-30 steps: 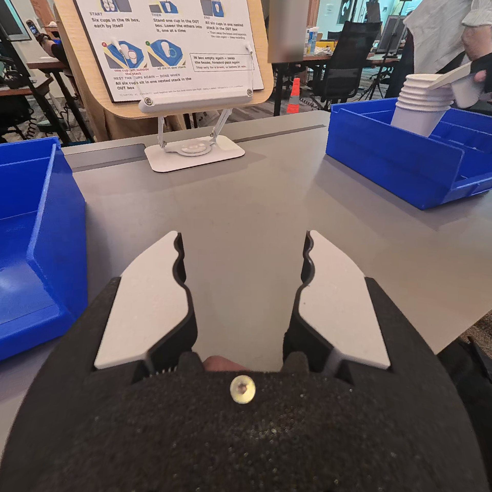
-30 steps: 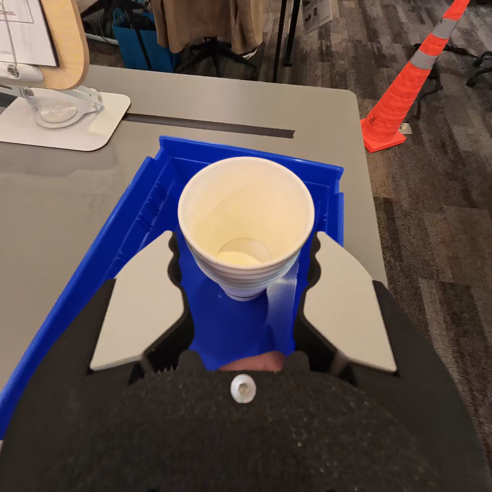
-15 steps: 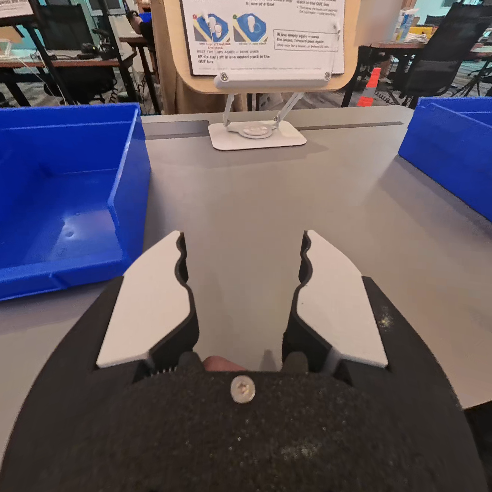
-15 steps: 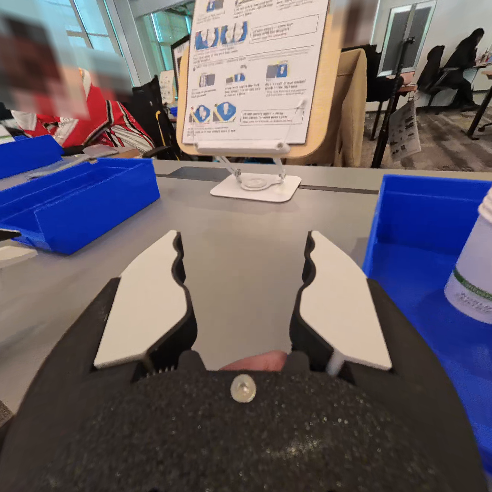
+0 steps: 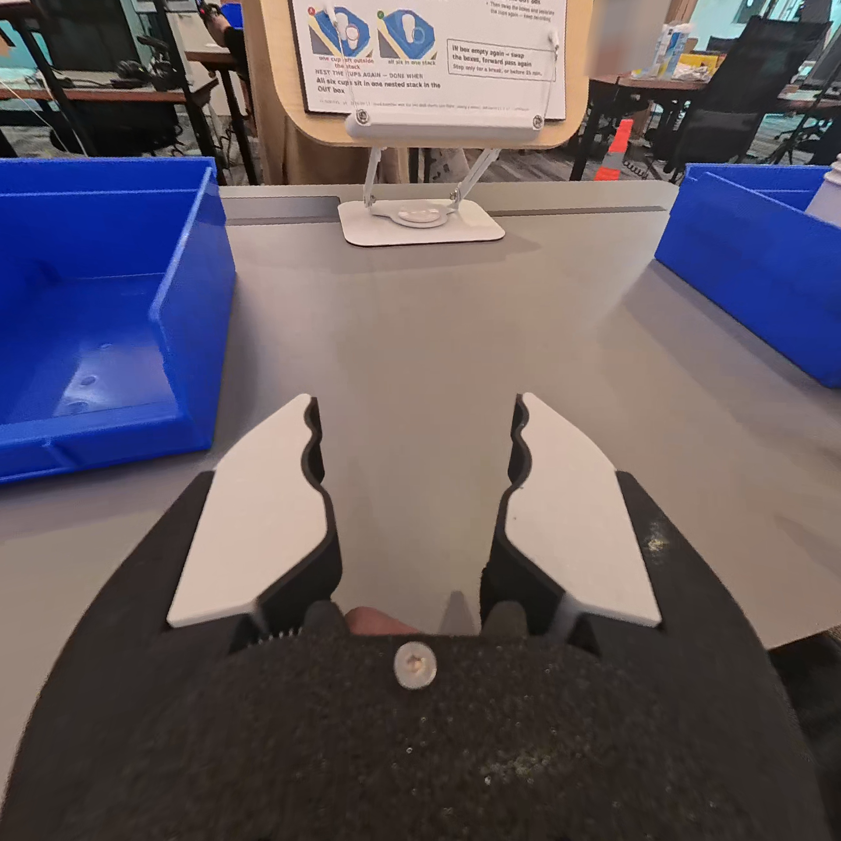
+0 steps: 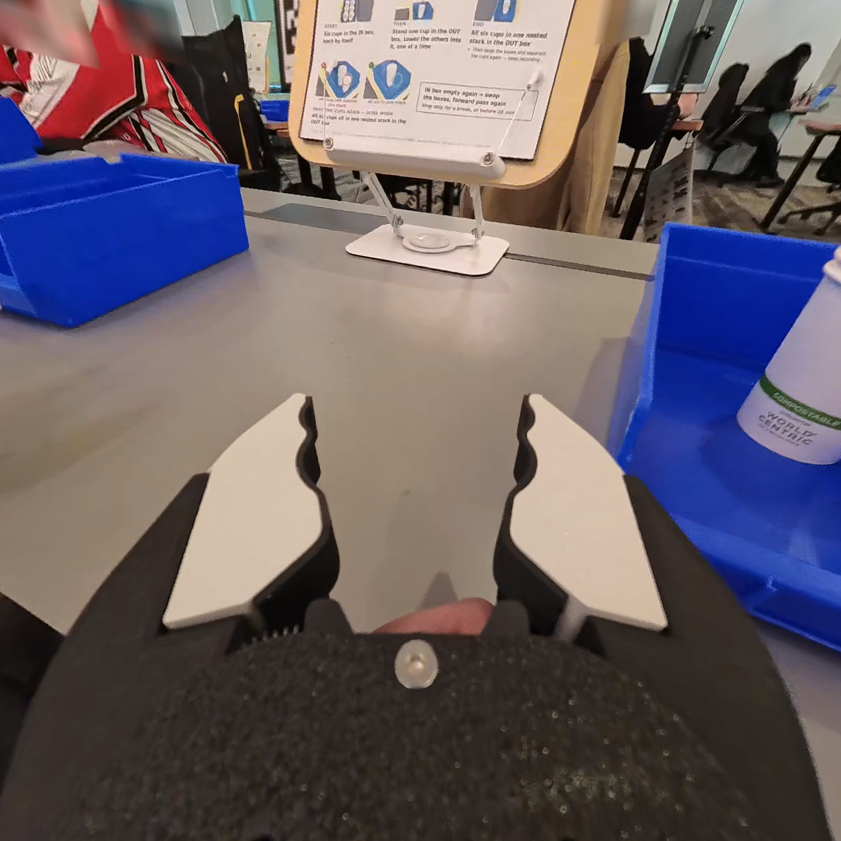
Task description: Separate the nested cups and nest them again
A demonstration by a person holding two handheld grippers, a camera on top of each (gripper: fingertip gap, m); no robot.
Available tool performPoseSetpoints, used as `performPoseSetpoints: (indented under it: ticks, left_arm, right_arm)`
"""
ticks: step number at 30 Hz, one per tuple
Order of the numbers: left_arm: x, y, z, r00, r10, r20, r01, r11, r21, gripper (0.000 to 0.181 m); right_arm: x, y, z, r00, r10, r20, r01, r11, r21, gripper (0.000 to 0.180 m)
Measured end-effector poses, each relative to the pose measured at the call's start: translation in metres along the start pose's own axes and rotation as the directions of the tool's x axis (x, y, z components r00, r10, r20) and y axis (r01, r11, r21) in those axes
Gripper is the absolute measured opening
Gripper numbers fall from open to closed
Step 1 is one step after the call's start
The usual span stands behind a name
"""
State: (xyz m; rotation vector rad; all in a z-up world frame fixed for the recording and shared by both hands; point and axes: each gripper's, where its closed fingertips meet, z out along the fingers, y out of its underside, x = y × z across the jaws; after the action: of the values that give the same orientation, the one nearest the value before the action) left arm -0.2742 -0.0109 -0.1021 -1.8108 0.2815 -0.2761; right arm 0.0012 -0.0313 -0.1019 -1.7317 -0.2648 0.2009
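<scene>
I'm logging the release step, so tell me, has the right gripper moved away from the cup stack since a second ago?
Yes. The right gripper has swung left, off the cup stack in the blue bin, and now faces the sign stand, open and empty.

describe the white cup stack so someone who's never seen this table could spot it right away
Start at the grey table with a wooden instruction board on a white stand at its far edge. To the right sits a blue plastic bin; the white paper cup stack stands in it. It has a green band near its base, and the left blue bin holds no cups.
</scene>
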Motion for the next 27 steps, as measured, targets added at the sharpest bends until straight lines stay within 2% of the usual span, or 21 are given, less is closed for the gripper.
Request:
performPoseSetpoints:
  ticks: [5,8,11,14,18,22,24,27]
  left_arm:
    - [0.008,0.005,0.003,1.000,0.008,-0.018,-0.009,1.000,-0.018,0.081]
    - [0.039,0.012,0.015,0.996,0.006,-0.095,-0.014,0.997,-0.076,0.085]
    - [0.108,0.011,0.033,0.975,0.032,-0.221,-0.056,0.993,-0.105,0.087]
    - [0.191,0.002,0.059,0.948,0.073,-0.309,-0.103,0.991,-0.083,0.086]
    - [0.299,-0.007,0.100,0.917,0.069,-0.394,-0.112,0.990,-0.088,0.086]
    - [0.375,-0.004,0.137,0.888,-0.028,-0.460,-0.058,0.983,-0.172,0.083]
    - [0.376,-0.001,0.156,0.924,-0.021,-0.382,-0.057,0.979,-0.193,0.073]
    - [0.362,-0.003,0.170,0.956,-0.029,-0.290,-0.024,0.984,-0.175,0.044]
  right_arm:
    - [0.008,-0.004,0.003,1.000,0.024,-0.004,-0.024,1.000,-0.001,0.085]
    - [0.018,-0.010,0.000,0.999,0.044,-0.011,-0.044,0.999,0.009,0.085]
    - [0.054,-0.029,-0.016,0.994,0.052,-0.093,-0.047,0.997,0.054,0.085]
    - [0.118,-0.037,-0.045,0.967,0.059,-0.247,-0.041,0.996,0.076,0.084]
    - [0.210,-0.007,-0.085,0.890,0.127,-0.438,-0.122,0.992,0.040,0.085]
    - [0.257,0.026,-0.110,0.838,0.237,-0.492,-0.251,0.967,0.038,0.084]
    - [0.263,0.034,-0.109,0.834,0.272,-0.480,-0.295,0.955,0.029,0.083]
    - [0.263,0.040,-0.093,0.851,0.268,-0.453,-0.311,0.950,-0.022,0.078]
